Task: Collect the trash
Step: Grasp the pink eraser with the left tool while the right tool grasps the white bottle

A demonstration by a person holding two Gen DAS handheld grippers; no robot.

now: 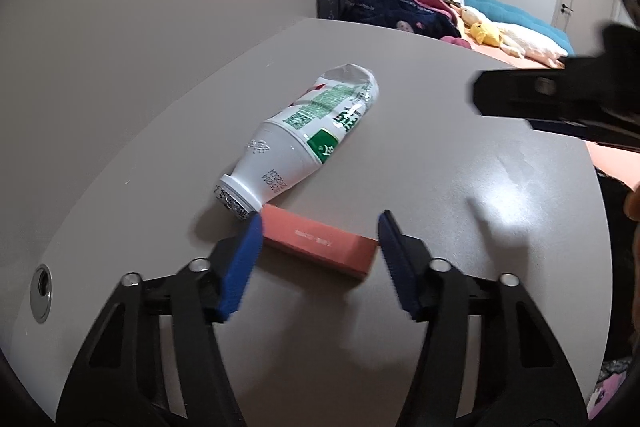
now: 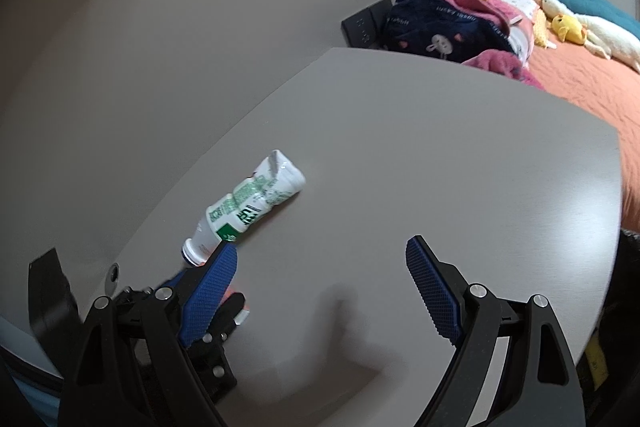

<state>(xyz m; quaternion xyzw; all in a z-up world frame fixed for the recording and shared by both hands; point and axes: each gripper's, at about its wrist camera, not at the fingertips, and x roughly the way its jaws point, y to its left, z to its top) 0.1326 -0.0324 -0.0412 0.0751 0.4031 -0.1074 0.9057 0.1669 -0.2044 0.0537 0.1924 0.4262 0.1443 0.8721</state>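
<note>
A flat orange box (image 1: 320, 243) lies on the grey table (image 1: 460, 187), low in the middle of the left wrist view, one end touching the neck of a crushed white and green bottle (image 1: 308, 131) that lies on its side above it. The left gripper (image 1: 320, 231) straddles the box lengthwise, its blue pads (image 1: 240, 267) at the two ends; whether they press on it I cannot tell. In the right wrist view the bottle (image 2: 244, 207) sits left of centre, and the right gripper (image 2: 320, 255) hangs wide open over bare tabletop, holding nothing. Beyond the table's far edge, upper right, a bed (image 2: 592, 87) carries piled clothes (image 2: 440, 23) and soft toys (image 2: 568, 27).
</note>
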